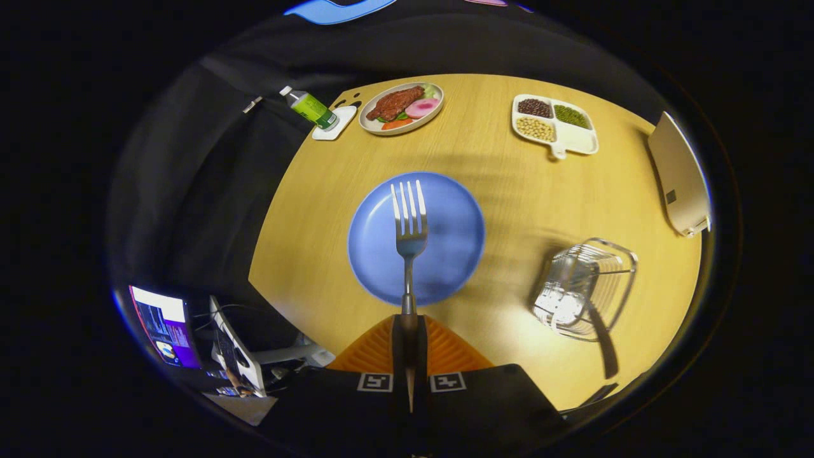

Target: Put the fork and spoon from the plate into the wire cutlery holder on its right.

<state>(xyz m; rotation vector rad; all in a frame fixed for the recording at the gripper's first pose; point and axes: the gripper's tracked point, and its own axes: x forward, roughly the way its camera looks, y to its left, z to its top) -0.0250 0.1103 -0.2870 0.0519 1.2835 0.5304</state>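
My gripper [407, 326] is shut on the handle of a silver fork [409, 222], which points straight ahead with its tines up, held above the round blue plate [451, 242]. The plate lies on the wooden table [509, 184] just beyond my orange fingers [445, 350]. The wire cutlery holder [585, 286] stands to the plate's right; a dark handle sticks out of it toward me. I cannot make out what that handle belongs to.
Far across the table sit a plate of meat and vegetables [402, 107], a white divided tray of beans [553, 124] and a green bottle [310, 108] on a white coaster. A tan flat device [680, 175] lies at the right edge. A monitor [165, 324] stands below left.
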